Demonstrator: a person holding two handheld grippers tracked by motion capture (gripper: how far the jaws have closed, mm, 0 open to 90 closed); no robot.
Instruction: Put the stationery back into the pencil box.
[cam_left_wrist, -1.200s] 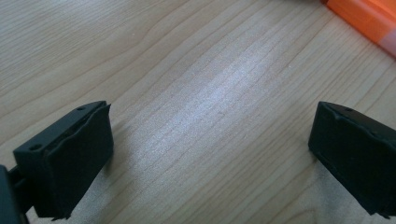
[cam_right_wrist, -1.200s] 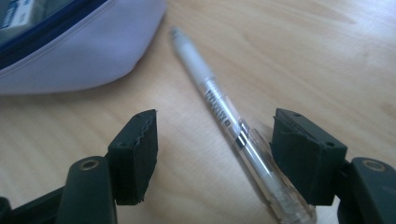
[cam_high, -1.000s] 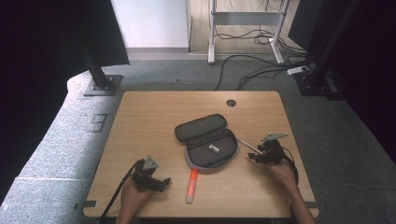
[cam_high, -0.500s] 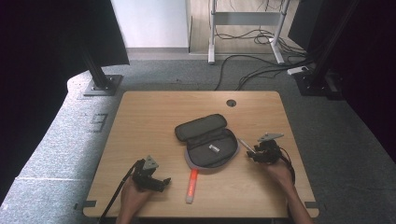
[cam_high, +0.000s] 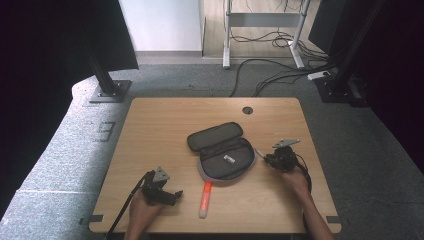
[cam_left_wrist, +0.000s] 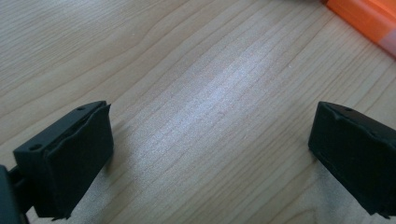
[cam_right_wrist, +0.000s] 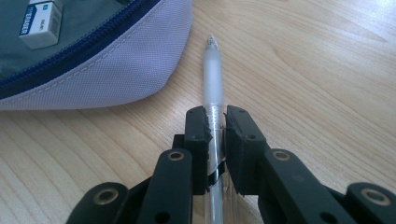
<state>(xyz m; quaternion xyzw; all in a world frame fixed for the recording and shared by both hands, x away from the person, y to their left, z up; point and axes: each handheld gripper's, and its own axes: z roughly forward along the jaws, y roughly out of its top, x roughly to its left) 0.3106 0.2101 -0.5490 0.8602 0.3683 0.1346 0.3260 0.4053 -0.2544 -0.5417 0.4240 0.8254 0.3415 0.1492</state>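
Two hand-held grippers are in your hands. Your right hand-held gripper (cam_right_wrist: 216, 122) is clamped on a clear pen (cam_right_wrist: 213, 77), its jaws pinching the barrel partway along. The pen's long axis runs straight out ahead of the jaws, tip pointing away from you toward the open pencil case (cam_right_wrist: 93, 70), ending just beside the case's pale purple edge without touching it. From the high view, that pen (cam_high: 261, 153) pokes out to the left of your right hand-held gripper (cam_high: 271, 158), low over the worktop (cam_high: 160, 125).

Inside the case, ahead and left of the right jaws, lies a white eraser (cam_right_wrist: 41, 23) behind the blue zip.

Your left hand-held gripper (cam_left_wrist: 210, 154) stands wide apart, jaws gripping nothing, hovering close over bare wood. An orange marker (cam_left_wrist: 362, 16) lies ahead and to its right; the high view shows this marker (cam_high: 205, 198) lengthwise between your two hands.

The worktop is pale wood grain with a round cable hole (cam_high: 247, 110) at its far edge. Beyond it you have grey carpet (cam_high: 60, 150), dark stand bases and loose cables (cam_high: 280, 75) on the floor.
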